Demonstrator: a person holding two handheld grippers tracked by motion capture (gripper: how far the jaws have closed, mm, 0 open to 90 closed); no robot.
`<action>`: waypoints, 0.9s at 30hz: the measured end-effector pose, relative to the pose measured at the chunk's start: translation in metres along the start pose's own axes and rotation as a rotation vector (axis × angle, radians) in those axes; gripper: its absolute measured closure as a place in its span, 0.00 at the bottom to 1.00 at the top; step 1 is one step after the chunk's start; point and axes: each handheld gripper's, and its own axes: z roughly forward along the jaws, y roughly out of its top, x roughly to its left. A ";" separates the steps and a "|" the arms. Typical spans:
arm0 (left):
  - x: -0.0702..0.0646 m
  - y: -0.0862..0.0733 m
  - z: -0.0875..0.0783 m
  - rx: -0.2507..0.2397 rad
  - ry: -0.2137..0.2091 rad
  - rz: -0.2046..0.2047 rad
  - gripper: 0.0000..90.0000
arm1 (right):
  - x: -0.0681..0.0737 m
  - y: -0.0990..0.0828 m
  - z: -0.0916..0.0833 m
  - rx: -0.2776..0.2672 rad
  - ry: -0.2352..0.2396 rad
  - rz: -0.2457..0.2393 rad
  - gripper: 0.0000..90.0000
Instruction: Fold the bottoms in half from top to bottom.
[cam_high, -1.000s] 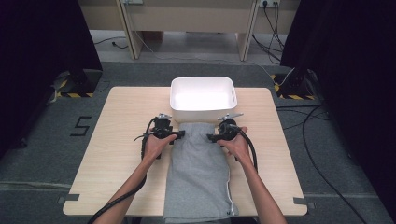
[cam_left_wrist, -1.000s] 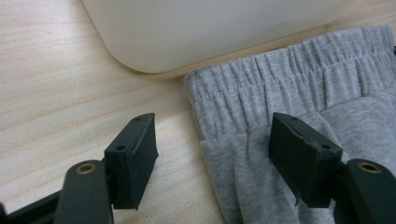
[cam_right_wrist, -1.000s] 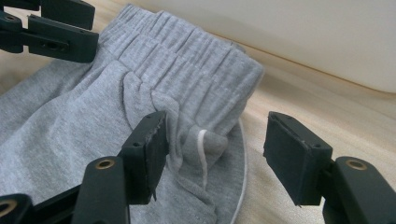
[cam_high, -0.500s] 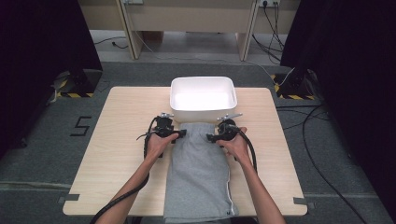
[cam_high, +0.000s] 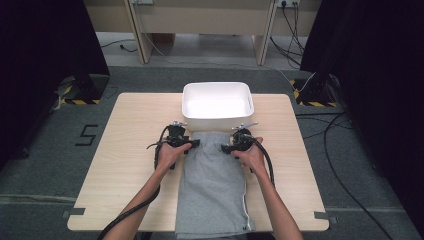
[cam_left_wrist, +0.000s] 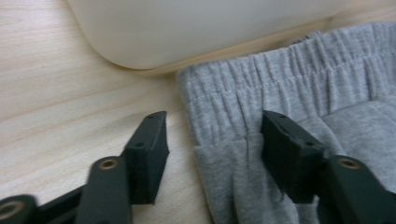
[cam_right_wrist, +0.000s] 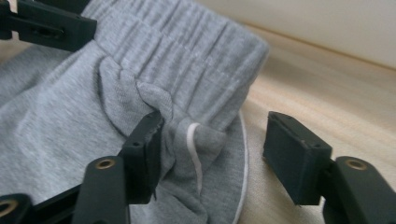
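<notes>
Grey shorts (cam_high: 212, 185) lie flat on the table, waistband toward a white bin (cam_high: 186, 100). My left gripper (cam_high: 195, 143) sits at the waistband's left corner. Its jaws have just been closing and stand open: one pad rests on the shorts (cam_left_wrist: 289, 84), the other on bare wood beside the edge, left gripper (cam_left_wrist: 212, 135). My right gripper (cam_high: 226, 148) is at the right corner and has closed a little. It is open too, right gripper (cam_right_wrist: 217, 126): one pad pushes bunched cloth of the shorts (cam_right_wrist: 140, 56), the other stands clear on the wood.
The bin's wall (cam_left_wrist: 210, 28) rises just beyond the waistband, bin (cam_right_wrist: 327, 28). The wooden table (cam_high: 125, 150) has bare room left and right of the shorts. The shorts' hem hangs near the front edge. Cables trail from both grippers.
</notes>
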 end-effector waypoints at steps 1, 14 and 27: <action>-0.001 0.000 0.000 0.001 -0.008 0.006 0.54 | 0.000 -0.001 0.001 -0.011 0.003 -0.011 0.51; -0.003 -0.002 -0.001 -0.024 -0.044 0.036 0.80 | -0.001 -0.006 0.005 -0.049 0.086 -0.045 0.88; -0.014 0.013 -0.015 -0.077 -0.043 0.098 0.85 | 0.000 0.000 -0.016 -0.109 0.105 -0.068 0.90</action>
